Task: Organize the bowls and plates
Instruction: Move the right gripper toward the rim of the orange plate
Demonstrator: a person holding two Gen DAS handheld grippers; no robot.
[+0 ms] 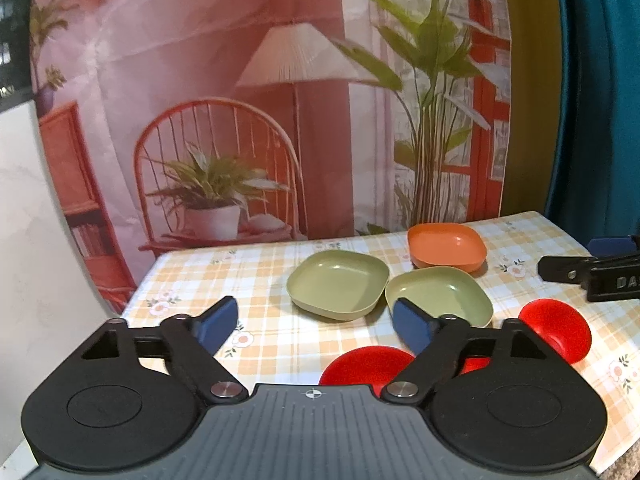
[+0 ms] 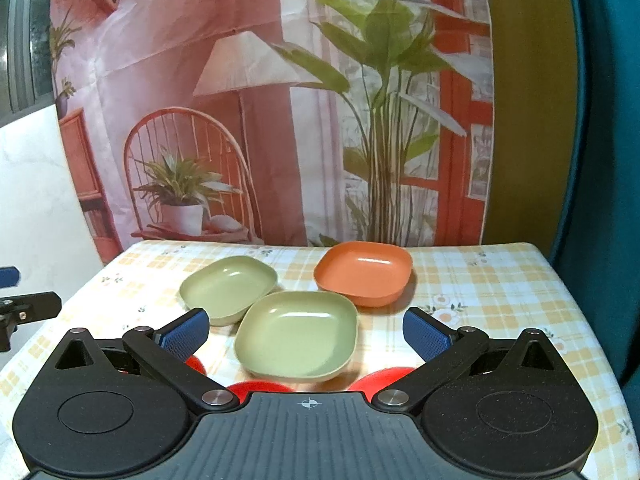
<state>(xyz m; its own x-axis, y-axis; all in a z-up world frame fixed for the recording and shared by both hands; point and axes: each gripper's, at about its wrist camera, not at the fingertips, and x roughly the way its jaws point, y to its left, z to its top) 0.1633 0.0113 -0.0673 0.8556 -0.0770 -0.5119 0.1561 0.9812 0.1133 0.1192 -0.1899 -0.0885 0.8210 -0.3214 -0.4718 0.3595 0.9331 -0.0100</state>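
Note:
Two green square plates (image 1: pixel 338 282) (image 1: pixel 438 294) and an orange square plate (image 1: pixel 446 246) lie on the checked tablecloth (image 1: pixel 248 272). In the right wrist view the near green plate (image 2: pixel 298 338), the far green plate (image 2: pixel 228 282) and the orange plate (image 2: pixel 364 272) lie ahead. Red bowls (image 1: pixel 558 328) (image 1: pixel 366 366) sit near me; red bowls (image 2: pixel 260 388) (image 2: pixel 384 376) are partly hidden under the right gripper. My left gripper (image 1: pixel 316 322) is open and empty, above the cloth. My right gripper (image 2: pixel 306 332) is open and empty, with the near green plate between its fingers in view.
A printed backdrop (image 1: pixel 260 100) hangs behind the table. A white board (image 1: pixel 24 220) stands at the left. A teal curtain (image 1: pixel 600 100) hangs at the right. The right gripper's black finger (image 1: pixel 580 272) shows at the right in the left wrist view.

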